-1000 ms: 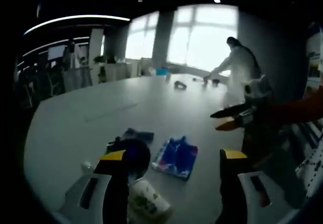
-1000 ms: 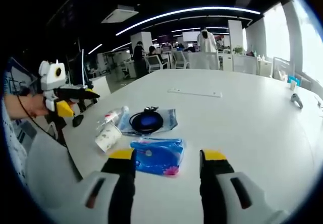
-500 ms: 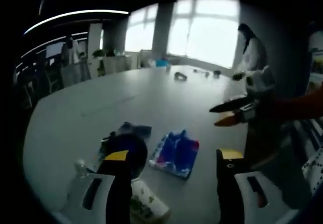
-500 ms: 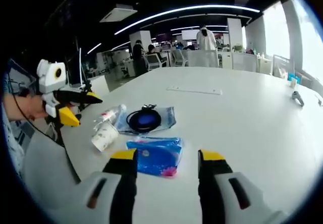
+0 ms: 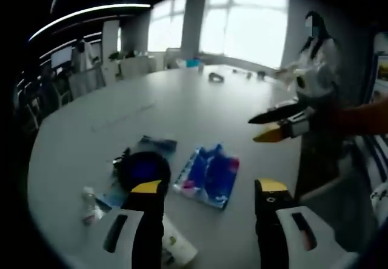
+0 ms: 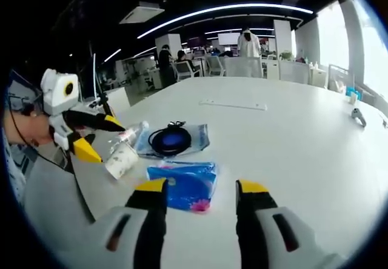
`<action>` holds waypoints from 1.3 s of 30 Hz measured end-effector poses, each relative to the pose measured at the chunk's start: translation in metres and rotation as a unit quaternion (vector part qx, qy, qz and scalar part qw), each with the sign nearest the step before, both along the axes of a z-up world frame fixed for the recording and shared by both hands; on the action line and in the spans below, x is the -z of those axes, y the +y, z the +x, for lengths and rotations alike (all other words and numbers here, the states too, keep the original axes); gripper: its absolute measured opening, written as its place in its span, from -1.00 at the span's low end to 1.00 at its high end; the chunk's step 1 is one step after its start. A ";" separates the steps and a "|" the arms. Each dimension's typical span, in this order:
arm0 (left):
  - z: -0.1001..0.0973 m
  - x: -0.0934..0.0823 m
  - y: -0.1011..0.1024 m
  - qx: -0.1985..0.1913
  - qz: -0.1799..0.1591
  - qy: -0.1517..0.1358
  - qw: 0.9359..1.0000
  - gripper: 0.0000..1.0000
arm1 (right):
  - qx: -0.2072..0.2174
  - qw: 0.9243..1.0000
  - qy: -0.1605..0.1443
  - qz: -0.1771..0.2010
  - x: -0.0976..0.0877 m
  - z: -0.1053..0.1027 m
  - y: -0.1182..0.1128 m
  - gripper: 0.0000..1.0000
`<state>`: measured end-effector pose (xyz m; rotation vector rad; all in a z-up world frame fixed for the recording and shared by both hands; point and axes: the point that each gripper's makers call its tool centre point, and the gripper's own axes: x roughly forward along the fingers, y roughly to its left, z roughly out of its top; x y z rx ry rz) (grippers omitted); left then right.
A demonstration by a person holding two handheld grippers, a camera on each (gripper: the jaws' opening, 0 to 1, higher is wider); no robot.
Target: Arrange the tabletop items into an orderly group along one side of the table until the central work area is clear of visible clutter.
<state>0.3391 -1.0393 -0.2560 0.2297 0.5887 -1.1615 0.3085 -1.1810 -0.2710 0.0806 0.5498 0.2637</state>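
The big white table [image 6: 291, 142] stands in an open office. At its far end, in the left gripper view, a person in white [image 5: 316, 57] stands before bright windows [image 5: 242, 20]. In the right gripper view, chairs [image 6: 200, 69] and standing people [image 6: 247, 43] are far behind, under long ceiling lights [image 6: 224, 16]

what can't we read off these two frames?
- Paper cup: left gripper view, partly behind the left gripper's own jaw; print blurred.
- Blue packet: right gripper view, near edge hidden behind the right gripper; label too blurred to read.
- Small bottle: left gripper view, too small and blurred to identify contents.
- Far-end table items: too small to name.
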 end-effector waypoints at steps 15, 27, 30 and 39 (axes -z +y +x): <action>0.000 0.024 -0.012 -0.006 0.036 0.008 0.999 0.04 | 0.002 1.000 0.011 -0.002 0.014 0.004 -0.003 -0.20; 0.001 0.041 -0.017 -0.011 0.064 0.016 0.998 -0.05 | 0.006 1.000 0.026 -0.003 0.028 0.007 -0.004 -0.23; 0.001 0.047 -0.018 -0.015 0.071 0.023 0.997 -0.07 | 0.006 1.000 0.028 -0.003 0.032 0.009 -0.004 -0.24; 0.002 0.057 -0.023 -0.020 0.091 0.029 0.995 -0.22 | 0.010 0.999 0.040 -0.004 0.043 0.013 -0.004 -0.28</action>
